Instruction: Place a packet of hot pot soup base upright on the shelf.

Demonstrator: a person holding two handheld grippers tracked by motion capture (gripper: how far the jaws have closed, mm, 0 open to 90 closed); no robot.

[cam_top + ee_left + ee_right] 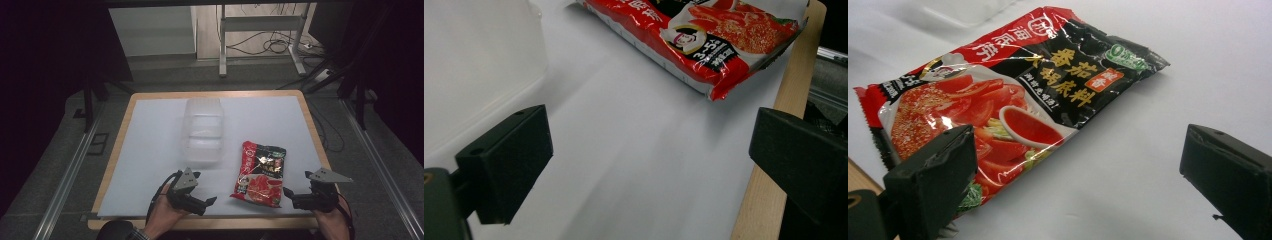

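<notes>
Seen from above: red-and-black sauce packet (260, 174) flat on the white table mat (150, 150), toward the near right, just right of a clear plastic container (203, 131) at centre and apart from it. Left gripper (204, 203) near the front edge, angled rightward toward the packet; right gripper (288, 196) at the packet's lower right corner, just beside it, no contact visible.

Both sets of jaws wide apart and empty. In the left gripper view, bare mat between the black pads (506, 162), container wall at the left, packet's crimped end up ahead, wooden table edge (769, 165) at the right. In the right gripper view, left pad (933, 175) overlapping the packet's near edge, the other well off over bare mat; contact there impossible to tell.

Likely step: approach for a pick-up of the packet, probably bound for the container. Best done with the right gripper, the nearer one: jaws lowered astride the near crimped seam or a corner, not the slick flat face, since a flat foil pouch offers little for pads to bite. Slight tilt of the wrist to slip the lower pad under the edge, then a firm, unhurried close. Risk of the pouch sliding across the smooth mat if nudged first; left gripper handy as a stop on the far side.

Forearms in from the bottom edge, hands low, wrists roughly level, cables trailing behind.
</notes>
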